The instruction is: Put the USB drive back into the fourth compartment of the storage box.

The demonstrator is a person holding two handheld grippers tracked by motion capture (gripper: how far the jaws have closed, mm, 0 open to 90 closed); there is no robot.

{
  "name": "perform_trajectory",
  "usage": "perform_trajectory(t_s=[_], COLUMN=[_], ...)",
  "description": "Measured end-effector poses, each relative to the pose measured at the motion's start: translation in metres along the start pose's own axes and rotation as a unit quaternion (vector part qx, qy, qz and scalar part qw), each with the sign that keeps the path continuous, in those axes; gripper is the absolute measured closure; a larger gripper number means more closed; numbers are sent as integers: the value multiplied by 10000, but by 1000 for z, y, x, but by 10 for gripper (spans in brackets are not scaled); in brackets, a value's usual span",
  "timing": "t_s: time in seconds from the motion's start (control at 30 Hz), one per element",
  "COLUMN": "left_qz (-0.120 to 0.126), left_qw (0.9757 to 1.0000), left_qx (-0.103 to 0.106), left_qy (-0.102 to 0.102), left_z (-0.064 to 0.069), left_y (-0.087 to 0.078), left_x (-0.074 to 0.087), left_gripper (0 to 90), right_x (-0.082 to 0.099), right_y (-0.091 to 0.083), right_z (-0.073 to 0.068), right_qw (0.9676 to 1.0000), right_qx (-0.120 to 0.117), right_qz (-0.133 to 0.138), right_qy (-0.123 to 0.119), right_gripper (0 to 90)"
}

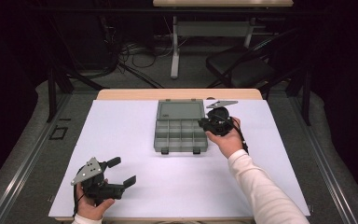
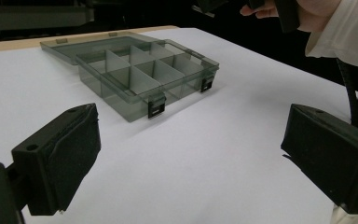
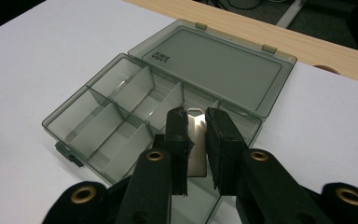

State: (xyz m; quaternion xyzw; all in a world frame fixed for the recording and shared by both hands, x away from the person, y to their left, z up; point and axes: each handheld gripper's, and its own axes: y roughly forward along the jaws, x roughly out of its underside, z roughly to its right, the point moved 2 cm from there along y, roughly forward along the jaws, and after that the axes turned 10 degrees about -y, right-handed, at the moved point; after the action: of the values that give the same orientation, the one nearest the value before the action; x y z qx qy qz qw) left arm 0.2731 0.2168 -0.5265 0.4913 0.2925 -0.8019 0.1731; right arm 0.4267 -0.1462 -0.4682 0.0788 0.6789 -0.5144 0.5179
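One small flat silver metal piece (image 3: 196, 140) — looks like a slim USB stick or tag, cannot tell which — pinched between the jaws of the right gripper (image 3: 196, 122), held above the right side of the compartment box (image 3: 121, 116); jaws pressed onto its two flat faces, top edge with a small loop poking out. My read: light, rigid, smooth metal, so slippery; grip across the flat faces as now is the sensible hold, since an edge grip would likely twist out; not fragile, a short drop into a cell should be harmless.

Left gripper (image 1: 116, 173) rests near the table's front left corner, well apart from the box; jaws spread wide, nothing between them; its pads (image 2: 77, 154) show bare in the left gripper view.

Box: one, smoky translucent plastic, lid (image 3: 214, 65) folded fully back flat on the white table sheet (image 1: 121, 121); probably light and stiff, could slide on the sheet if nudged — steady a wall or the front edge if needed. Two black latches (image 2: 155, 110) on the front. Compartments look like eight, in two rows of four, though the gripper hides part of one row; the visible ones seem empty.

Counts: grippers two; box one; metal piece one; latches two.
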Motion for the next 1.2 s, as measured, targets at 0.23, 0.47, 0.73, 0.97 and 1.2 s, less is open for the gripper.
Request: perform_trajectory(t_s=[0.23, 0.47, 0.73, 0.97, 1.2], left_qz=[-4, -5, -12, -9, -14], left_qw=[10000, 10000, 10000, 10000, 10000], left_qx=[9, 10, 21, 23, 28], left_qy=[5, -1, -4, -4, -2], left_z=[0, 0, 0, -1, 0], left_y=[0, 0, 1, 1, 1], left_x=[0, 0, 0, 0, 0], left_gripper=[43, 43, 43, 42, 43], right_x=[0, 3, 7, 9, 11], right_y=[9, 19, 29, 39, 47], right_z=[3, 6, 11, 10, 12], right_qw=[10000, 9999, 9997, 9995, 9992], right_qx=[20, 97, 175, 196, 249], right_qz=[-18, -88, -180, -252, -293], right_qy=[-7, -24, 39, 28, 51], right_gripper=[795, 795, 795, 794, 794])
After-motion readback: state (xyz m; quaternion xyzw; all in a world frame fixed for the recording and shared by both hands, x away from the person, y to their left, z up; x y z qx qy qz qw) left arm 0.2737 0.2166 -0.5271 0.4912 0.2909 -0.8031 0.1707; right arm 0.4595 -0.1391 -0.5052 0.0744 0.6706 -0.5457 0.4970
